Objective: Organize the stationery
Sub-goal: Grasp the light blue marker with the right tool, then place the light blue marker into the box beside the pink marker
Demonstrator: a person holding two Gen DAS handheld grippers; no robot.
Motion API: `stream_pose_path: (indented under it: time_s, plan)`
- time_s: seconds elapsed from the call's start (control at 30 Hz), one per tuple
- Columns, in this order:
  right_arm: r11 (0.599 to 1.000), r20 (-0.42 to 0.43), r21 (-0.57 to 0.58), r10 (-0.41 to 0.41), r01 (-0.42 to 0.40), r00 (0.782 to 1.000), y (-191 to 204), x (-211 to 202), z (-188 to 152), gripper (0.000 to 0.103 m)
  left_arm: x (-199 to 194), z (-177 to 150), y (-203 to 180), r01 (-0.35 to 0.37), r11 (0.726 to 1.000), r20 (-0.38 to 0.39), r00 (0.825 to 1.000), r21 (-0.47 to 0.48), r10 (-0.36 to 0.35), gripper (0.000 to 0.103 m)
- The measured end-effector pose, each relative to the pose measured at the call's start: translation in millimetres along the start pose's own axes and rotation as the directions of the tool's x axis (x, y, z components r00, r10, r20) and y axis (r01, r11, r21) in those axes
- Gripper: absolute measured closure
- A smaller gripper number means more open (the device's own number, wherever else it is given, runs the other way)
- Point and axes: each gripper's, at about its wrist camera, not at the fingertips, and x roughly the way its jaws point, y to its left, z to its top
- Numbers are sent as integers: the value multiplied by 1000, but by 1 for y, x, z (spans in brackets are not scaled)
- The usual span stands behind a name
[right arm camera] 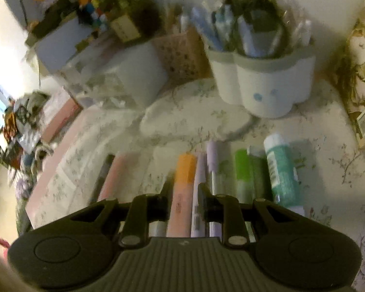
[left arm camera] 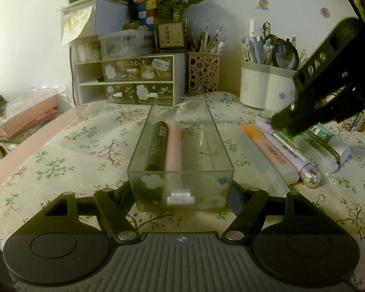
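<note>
Reading "HIGHLIGHTER" on peach marker [left arm camera: 275,155]

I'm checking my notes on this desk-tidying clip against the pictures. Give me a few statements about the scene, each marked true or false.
1. The clear drawer holds a black pen and a pink pen. True.
2. The left gripper grips the drawer's near end. True.
3. The orange-capped highlighter lies inside the drawer. False: it lies on the floral cloth, right of the drawer.
4. The white pen cup is empty. False: pens fill it.
5. The right gripper hangs above the loose pens. True.
</note>
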Motion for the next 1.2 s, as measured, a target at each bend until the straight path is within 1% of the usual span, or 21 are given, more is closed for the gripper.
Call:
stream_pose_path:
  time_s: [0.07,0.27,0.47,0.53,0.63,0.67,0.8,0.9,1.03,1.1,1.2]
  plan:
    - [999,-13,-42,-1,1,1000,7,4,-6,93,0,0,0,0,1000,0,1000,0,0,31]
    - [993,-25,-114,-8,5,1000,24,10,-16,93,0,0,0,0,1000,0,1000,0,0,31]
    - [976,-59,-216,-12,-1,998,46,18,-19,94,0,0,0,0,1000,0,1000,0,0,31]
    - [975,-76,-224,-30,13,997,50,23,-19,94,0,0,0,0,1000,0,1000,0,0,31]
    - [969,-99,-242,-81,55,992,54,34,-20,94,0,0,0,0,1000,0,1000,0,0,31]
    - [967,-90,-249,-85,60,992,55,34,-20,94,0,0,0,0,1000,0,1000,0,0,31]
    - [974,-84,-216,-88,69,993,51,35,-18,98,0,0,0,0,1000,0,1000,0,0,31]
    - [984,-57,-169,-65,55,996,46,29,-17,98,0,0,0,0,1000,0,1000,0,0,31]
    - [995,-2,-100,-30,29,1000,37,17,-13,98,0,0,0,-1,1000,0,1000,0,1,31]
    - [997,32,-76,-26,28,999,36,10,-9,98,0,0,0,-1,1000,0,1000,0,1,31]
    - [1000,68,-22,-3,5,998,35,3,-1,98,0,0,-1,-1,1000,0,1000,0,1,31]
